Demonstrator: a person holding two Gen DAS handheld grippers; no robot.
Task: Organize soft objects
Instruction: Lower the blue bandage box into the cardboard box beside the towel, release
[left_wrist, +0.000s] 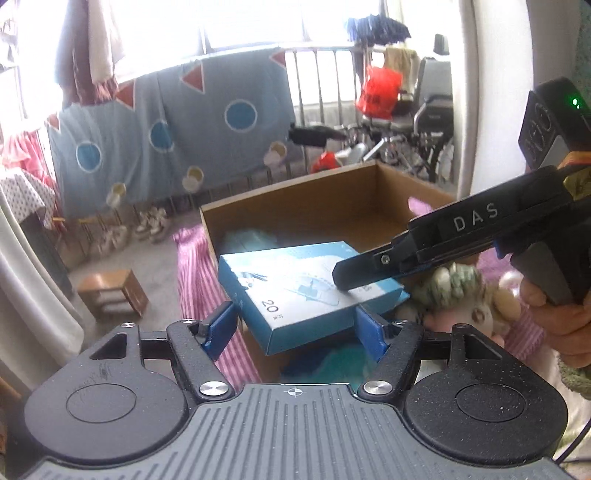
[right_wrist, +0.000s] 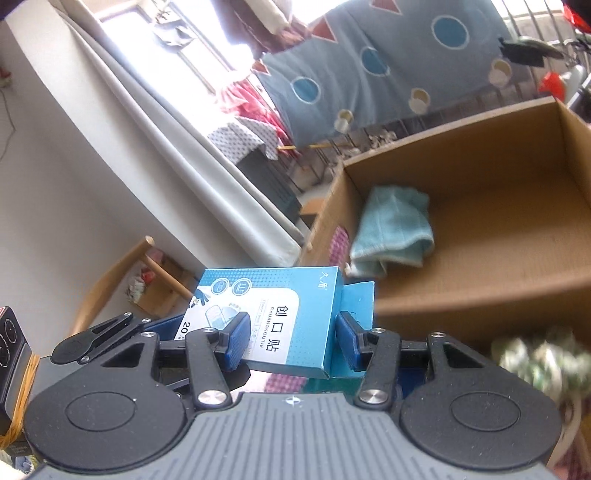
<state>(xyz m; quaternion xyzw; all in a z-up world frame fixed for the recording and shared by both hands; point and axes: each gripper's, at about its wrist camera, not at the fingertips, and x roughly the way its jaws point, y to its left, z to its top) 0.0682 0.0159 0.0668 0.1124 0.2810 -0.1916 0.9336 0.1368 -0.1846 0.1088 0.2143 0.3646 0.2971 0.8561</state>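
A lived-in home room beside a bright window (left_wrist: 255, 22). Below the window, a blue blanket with circles (left_wrist: 166, 125) hangs over a metal railing (left_wrist: 325, 70). Clothes hang left of the window; shoes (left_wrist: 147, 225) sit beneath the blanket. A wheelchair (left_wrist: 428, 107) stands to the window's right.

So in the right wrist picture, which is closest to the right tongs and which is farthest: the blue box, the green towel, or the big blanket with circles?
1. The blue box, right between the right tongs.
2. The green towel, farther ahead and to the right, lying in the cardboard box.
3. The blanket with circles, farthest, hanging at the top beyond the cardboard box.
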